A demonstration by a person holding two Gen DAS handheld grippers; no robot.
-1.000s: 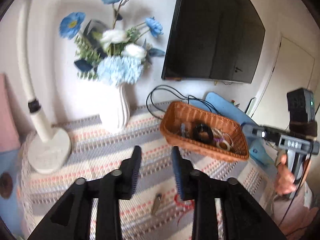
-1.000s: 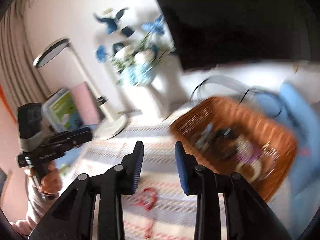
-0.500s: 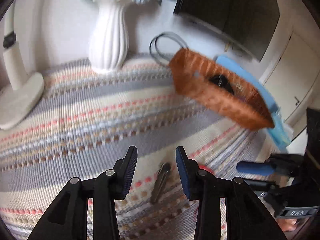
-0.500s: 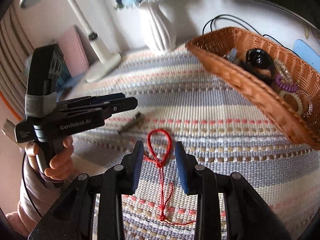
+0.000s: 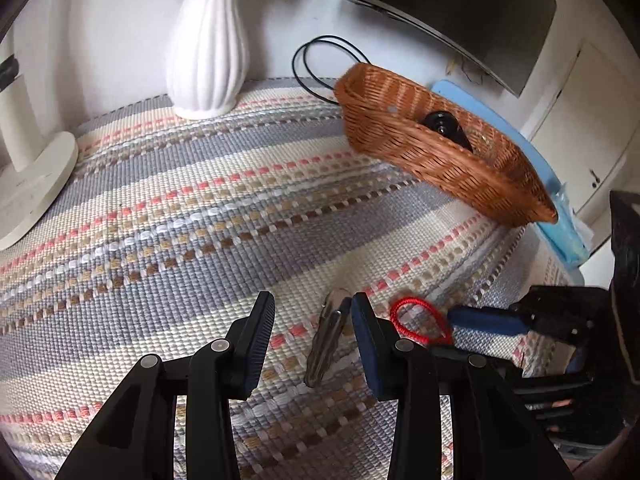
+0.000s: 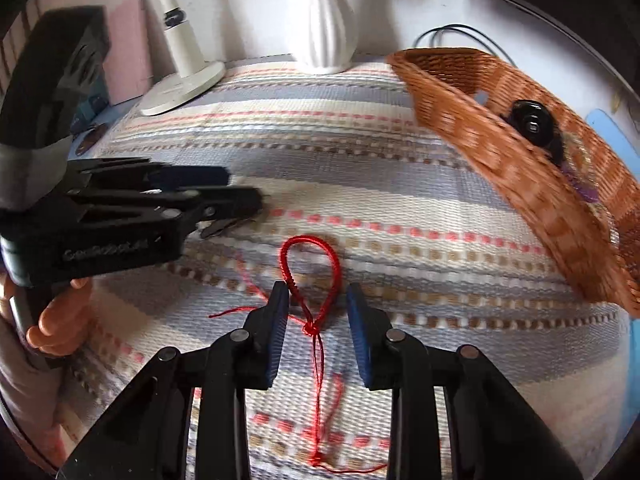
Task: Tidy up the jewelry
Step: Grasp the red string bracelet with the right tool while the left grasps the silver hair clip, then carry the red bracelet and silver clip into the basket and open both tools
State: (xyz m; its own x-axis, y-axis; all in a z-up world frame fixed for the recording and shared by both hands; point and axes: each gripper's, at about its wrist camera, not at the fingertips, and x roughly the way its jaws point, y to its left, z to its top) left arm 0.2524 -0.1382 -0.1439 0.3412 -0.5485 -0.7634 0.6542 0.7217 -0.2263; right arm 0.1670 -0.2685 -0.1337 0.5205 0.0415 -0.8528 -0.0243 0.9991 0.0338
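Note:
A red braided cord bracelet (image 6: 310,270) lies on the striped woven mat. My right gripper (image 6: 318,300) is open, low over it, with the knotted part of the loop between its fingers. The bracelet also shows in the left wrist view (image 5: 416,320). A grey metal clip (image 5: 326,340) lies on the mat between my open left gripper's (image 5: 312,312) fingers, close to the right finger. A brown wicker basket (image 5: 436,160) at the right holds a black round piece (image 6: 532,124) and other jewelry.
A white ribbed vase (image 5: 208,40) stands at the back of the mat. A white lamp base (image 5: 32,184) sits at the left. A black cable (image 5: 320,64), a dark screen (image 5: 452,12) and a blue board (image 5: 560,216) lie behind the basket.
Both grippers have come down and forward toward the mat. The clip now lies between the left fingers and the red bracelet's loop between the right fingers. Both stay open.

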